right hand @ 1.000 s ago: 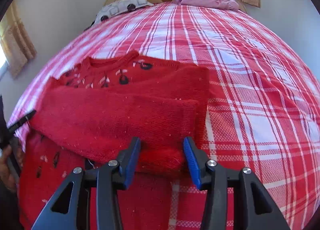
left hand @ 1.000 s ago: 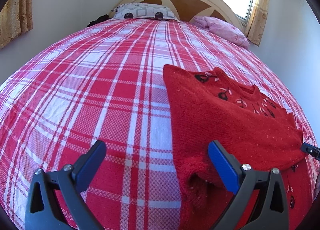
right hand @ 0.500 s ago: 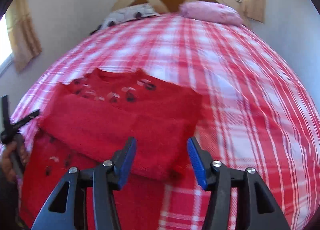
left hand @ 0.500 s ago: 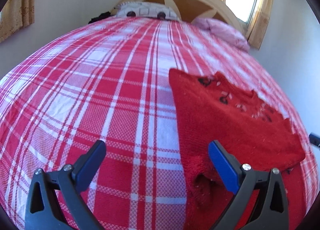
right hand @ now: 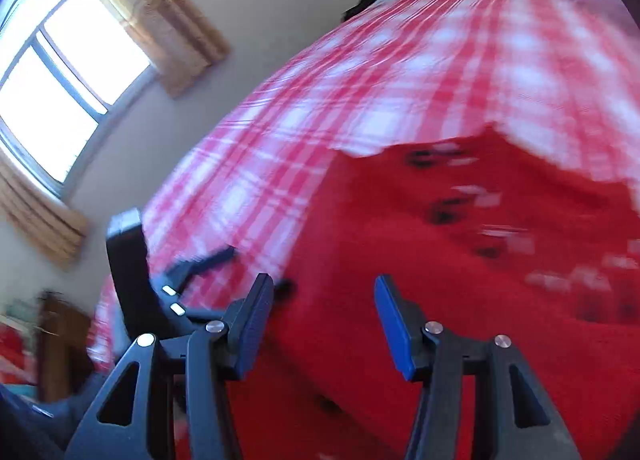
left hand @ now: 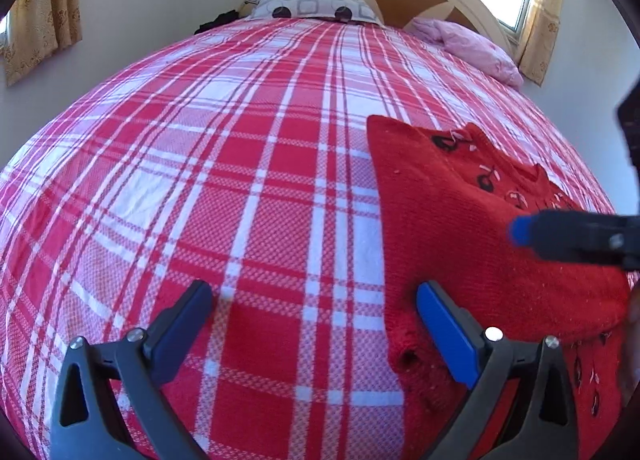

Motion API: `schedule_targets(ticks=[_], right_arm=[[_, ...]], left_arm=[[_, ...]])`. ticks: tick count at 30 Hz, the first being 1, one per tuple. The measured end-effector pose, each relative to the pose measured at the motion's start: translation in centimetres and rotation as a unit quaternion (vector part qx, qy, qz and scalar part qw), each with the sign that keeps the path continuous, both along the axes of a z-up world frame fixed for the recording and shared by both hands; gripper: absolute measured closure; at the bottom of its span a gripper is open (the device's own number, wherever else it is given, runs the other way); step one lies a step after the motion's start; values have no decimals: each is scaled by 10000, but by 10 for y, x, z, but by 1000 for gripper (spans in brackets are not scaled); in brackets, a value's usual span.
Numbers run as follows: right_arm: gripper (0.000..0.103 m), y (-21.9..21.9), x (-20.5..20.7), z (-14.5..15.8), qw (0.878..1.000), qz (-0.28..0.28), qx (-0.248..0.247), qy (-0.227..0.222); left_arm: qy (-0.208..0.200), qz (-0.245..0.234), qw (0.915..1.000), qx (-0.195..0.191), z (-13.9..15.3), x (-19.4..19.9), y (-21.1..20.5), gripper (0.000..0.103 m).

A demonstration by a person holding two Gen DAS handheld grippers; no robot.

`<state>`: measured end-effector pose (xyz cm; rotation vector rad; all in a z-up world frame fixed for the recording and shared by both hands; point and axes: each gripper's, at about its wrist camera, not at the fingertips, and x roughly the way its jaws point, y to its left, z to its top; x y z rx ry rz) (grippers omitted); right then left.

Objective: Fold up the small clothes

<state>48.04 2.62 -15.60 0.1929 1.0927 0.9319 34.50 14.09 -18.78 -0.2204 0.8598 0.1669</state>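
Where curtained windows light it, a plaid bed [left hand: 248,188] bears a red sweater [left hand: 452,228].

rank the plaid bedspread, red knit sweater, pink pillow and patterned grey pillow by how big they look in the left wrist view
1. Red-and-white plaid bedspread
2. Red knit sweater
3-4. Pink pillow and patterned grey pillow: they look alike, both far off, so unranked.

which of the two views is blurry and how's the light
Right wrist view: heavy motion smear across the red sweater and plaid bedspread, while the right hand-held gripper stays crisp; its window is blown out white. Left wrist view: sharp, evenly daylit, with strong fisheye bulge on the bed; only the right hand-held gripper at its edge is soft.
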Motion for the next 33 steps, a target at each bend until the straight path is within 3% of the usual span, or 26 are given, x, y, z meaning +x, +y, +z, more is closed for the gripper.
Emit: schedule_targets(ticks=[3, 6, 8, 11, 15, 21, 25, 28, 33], right_arm=[[49, 17, 12, -30, 9989, -133, -45, 455], [49, -5, 17, -27, 9935, -545, 561, 822], [49, -27, 9, -16, 9920, -783, 750, 645], [49, -62, -10, -3, 9915, -1116, 527, 403], [49, -94, -41, 1, 9929, -1035, 475, 351], [48, -117, -78, -1, 9951, -953, 233, 137], [47, -145, -85, -4, 9902, -1326, 412, 181], [47, -150, -85, 1, 9899, -1388, 297, -5], [47, -159, -78, -4, 9871, -1544, 409, 56]], left_arm=[[-161, 125, 9996, -211, 2, -5, 6, 0], [-444, 263, 9974, -500, 6, -15, 16, 0], [-682, 346, 9952, -617, 10, -24, 21, 0], [-775, 235, 9934, -812, 11, -27, 22, 0], [-700, -24, 9944, -786, 16, -37, 15, 0], [-434, -804, 9957, 119, 22, -44, -35, 0], [181, -1223, 9861, 1107, 10, -21, -72, 0], [63, -1244, 9853, 1165, 14, -12, -77, 0], [-40, -791, 9881, 1320, 17, 0, -68, 0]])
